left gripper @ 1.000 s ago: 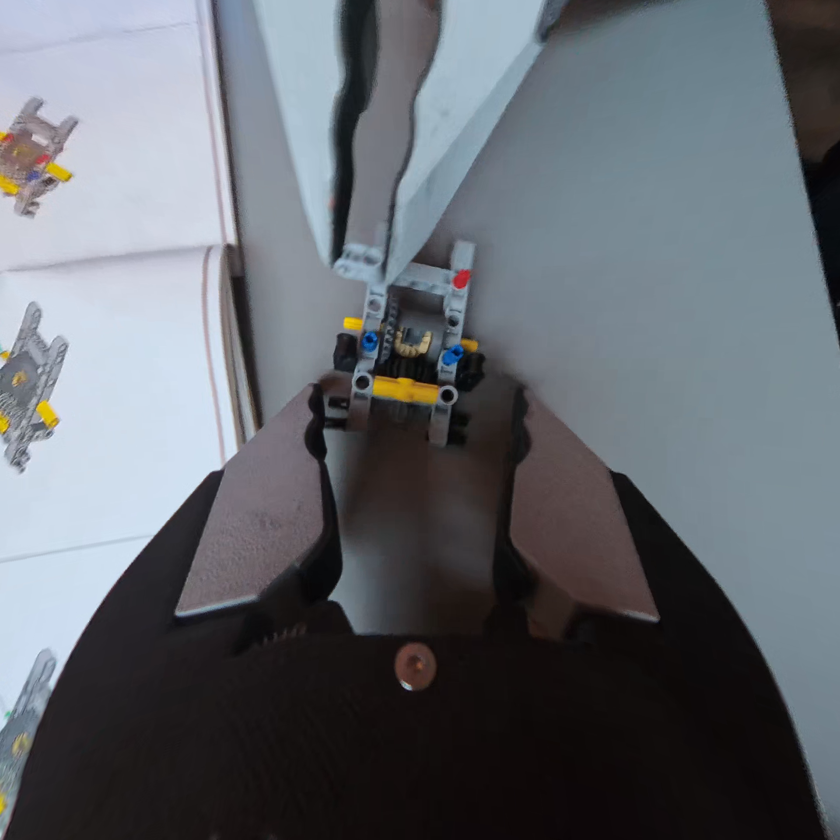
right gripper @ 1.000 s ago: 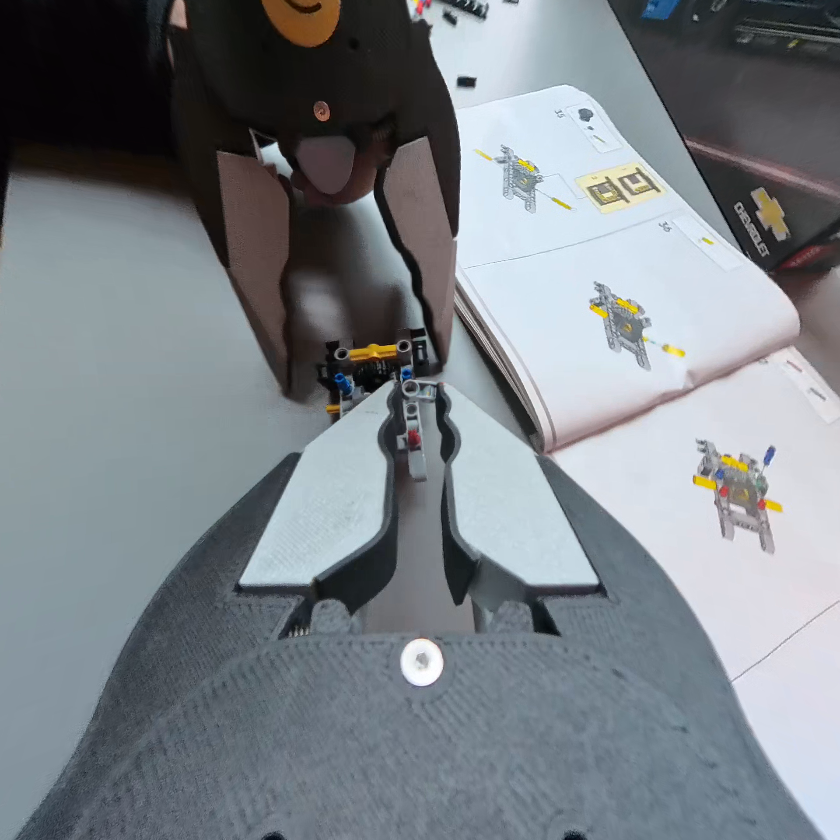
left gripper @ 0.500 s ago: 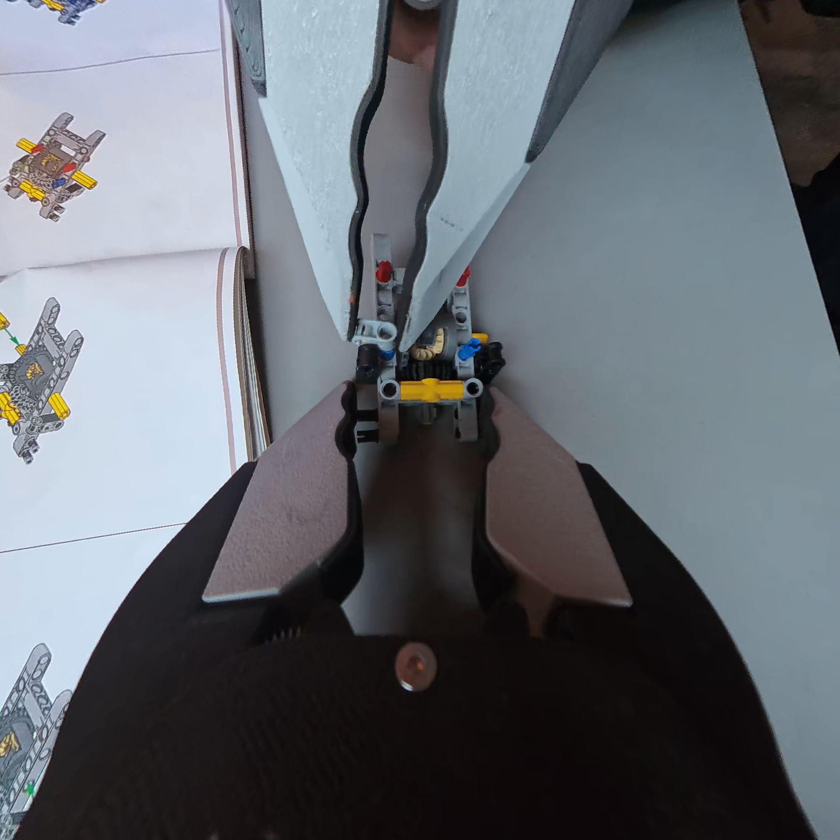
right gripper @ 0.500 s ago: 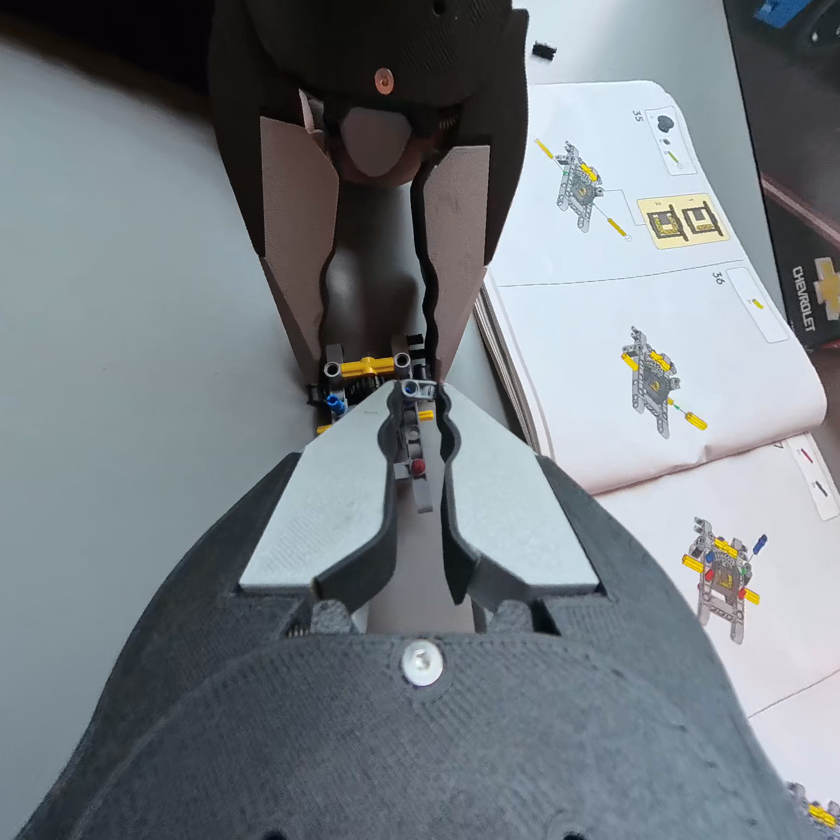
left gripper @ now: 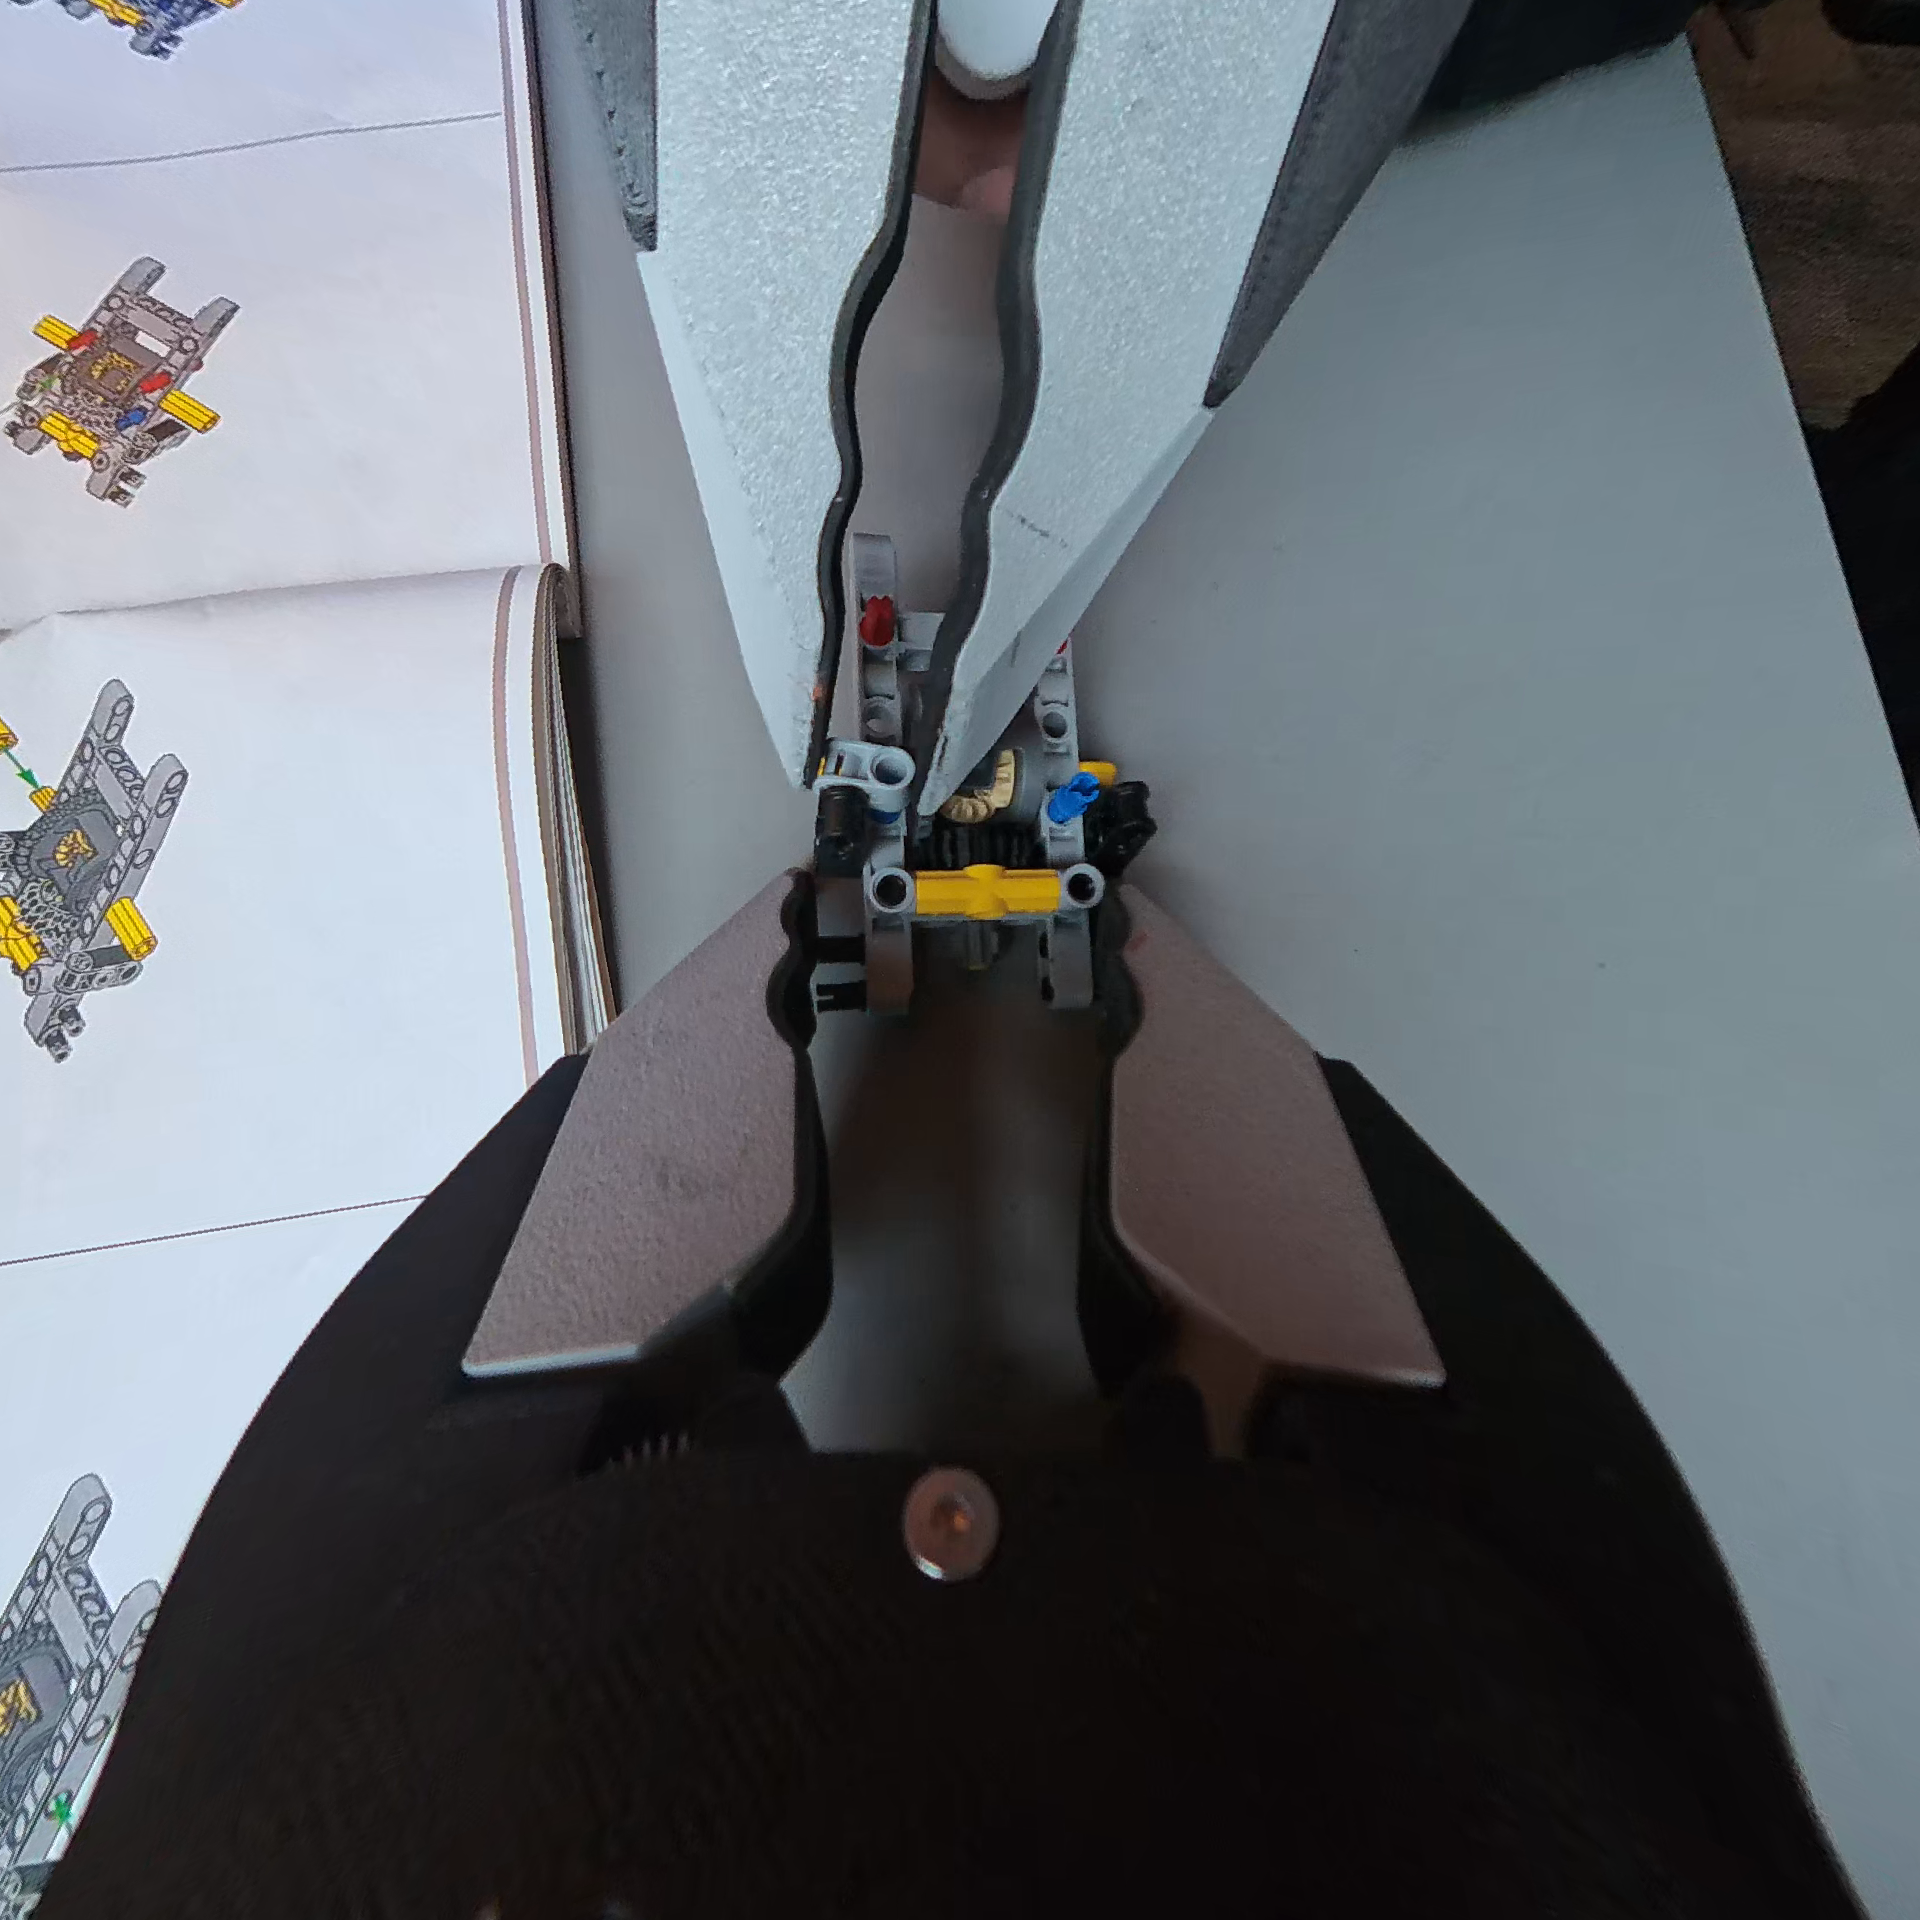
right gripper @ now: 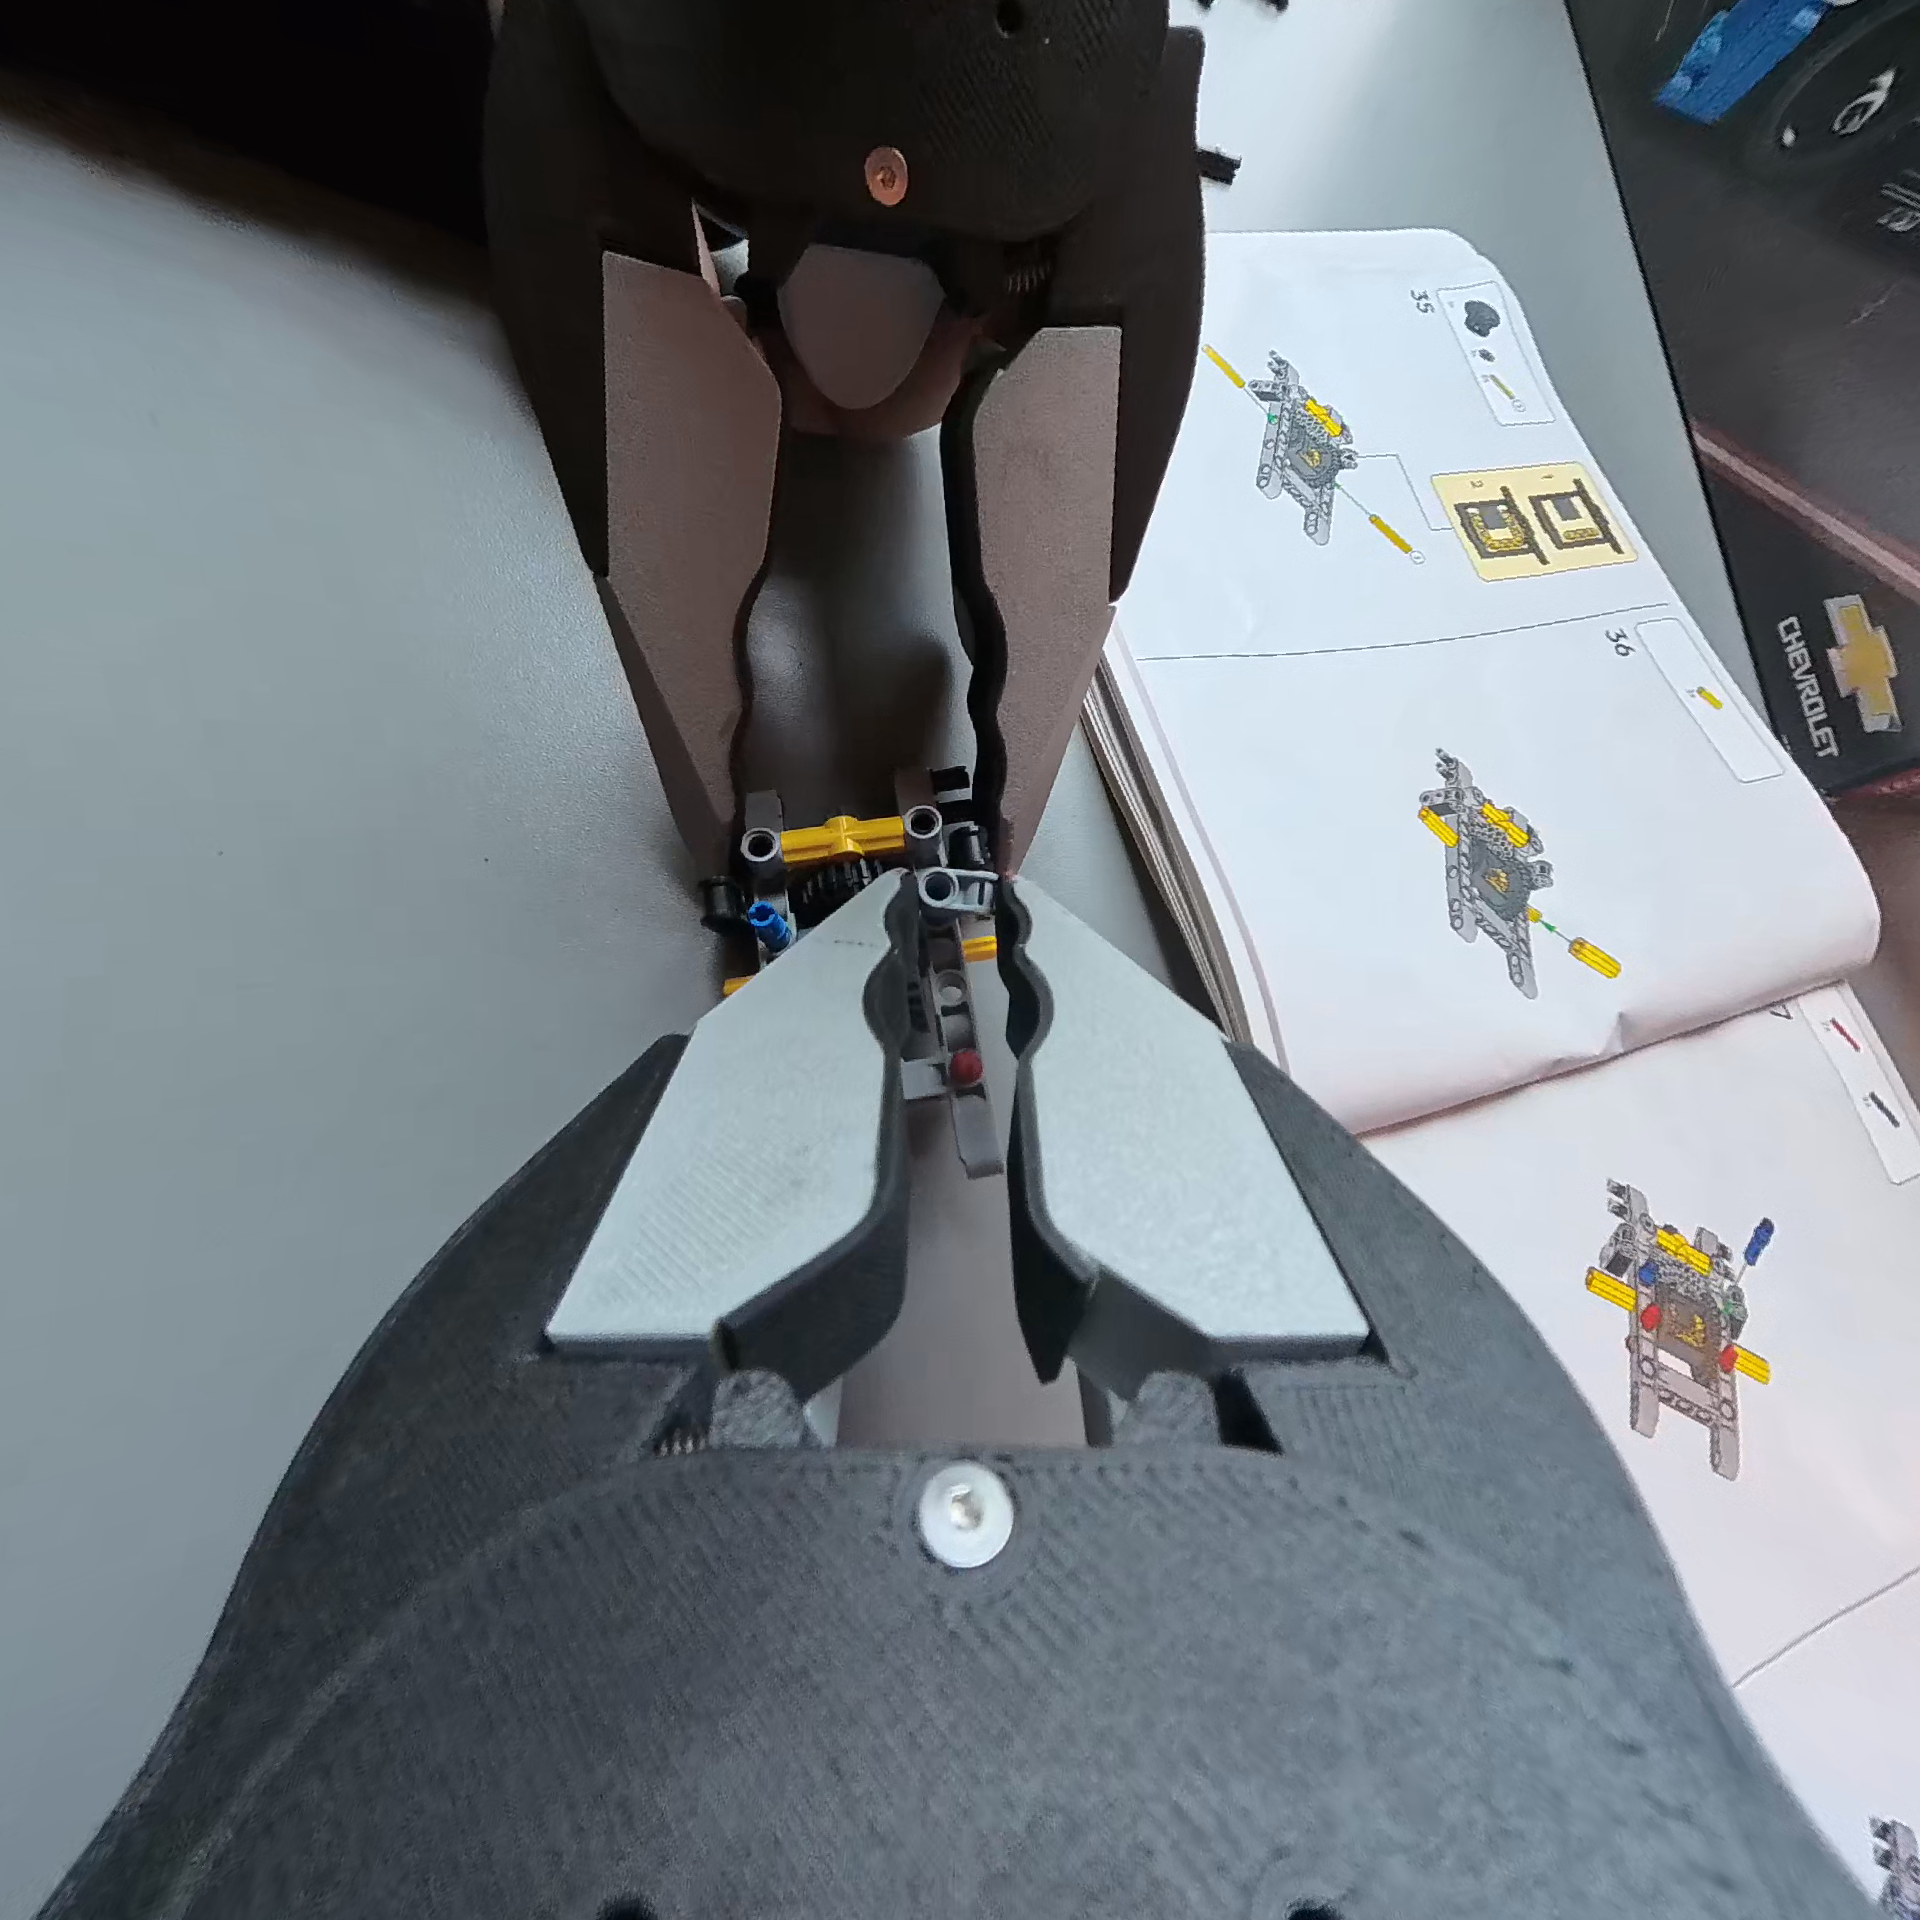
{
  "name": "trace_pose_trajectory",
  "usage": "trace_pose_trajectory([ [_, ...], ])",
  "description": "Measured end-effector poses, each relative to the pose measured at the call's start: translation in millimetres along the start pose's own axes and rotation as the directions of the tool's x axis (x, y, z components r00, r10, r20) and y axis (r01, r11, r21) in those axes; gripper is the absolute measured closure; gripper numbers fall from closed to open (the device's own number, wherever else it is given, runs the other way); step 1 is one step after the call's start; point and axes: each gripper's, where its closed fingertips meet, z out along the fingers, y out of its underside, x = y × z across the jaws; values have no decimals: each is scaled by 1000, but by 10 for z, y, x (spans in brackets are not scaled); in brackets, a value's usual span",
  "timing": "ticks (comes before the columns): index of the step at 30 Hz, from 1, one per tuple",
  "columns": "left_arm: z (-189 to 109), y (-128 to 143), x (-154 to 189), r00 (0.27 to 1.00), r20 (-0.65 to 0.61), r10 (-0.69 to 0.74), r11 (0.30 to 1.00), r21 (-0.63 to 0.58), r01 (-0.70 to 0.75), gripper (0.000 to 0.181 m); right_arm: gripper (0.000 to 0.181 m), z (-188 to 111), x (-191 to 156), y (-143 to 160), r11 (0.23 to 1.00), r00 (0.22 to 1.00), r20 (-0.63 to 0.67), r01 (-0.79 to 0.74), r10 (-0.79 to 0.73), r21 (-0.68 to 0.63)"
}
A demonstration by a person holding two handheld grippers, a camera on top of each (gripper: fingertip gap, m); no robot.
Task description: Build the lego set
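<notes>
**Two claws meet at the lego chassis**

Left wrist view: the left claw point(left gripper: 954, 940), with brown fingers on a black body, is closed on the lego assembly point(left gripper: 977, 894), its two fingertips pressed against the sides of the grey frame at the end nearer this camera. The assembly rests on the grey table point(left gripper: 1507, 831). A yellow cross piece point(left gripper: 985, 894) spans the frame between two grey beams, with black gears behind it, a blue pin point(left gripper: 1070, 805) on the right side and a red pin point(left gripper: 876, 623) farther back.

From the opposite side the right claw point(left gripper: 873, 790), pale grey with dark wavy pads, reaches in tip to tip. It is clamped on a small light grey connector point(left gripper: 871, 771) at its very tips, held right against the top of the frame's left beam, and that beam runs back between its fingers.

Right wrist view: the same connector point(right gripper: 956, 890) shows pinched at the tips, just beside the yellow cross piece point(right gripper: 840, 836), with the beam and red pin point(right gripper: 966, 1065) lying in the narrow gap behind.

An open instruction booklet point(right gripper: 1455, 831) lies flat on the table just beside the claws, its pages showing build diagrams. A dark box point(right gripper: 1829, 416) sits beyond the booklet.
</notes>
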Motion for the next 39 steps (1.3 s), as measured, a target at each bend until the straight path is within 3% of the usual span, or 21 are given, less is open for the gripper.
trace_pose_trajectory([
  [39,2,0,0,1000,1,-2,1000,1,2,129,169,-5,-3,-3,996,1000,-8,-17,18,90],
])
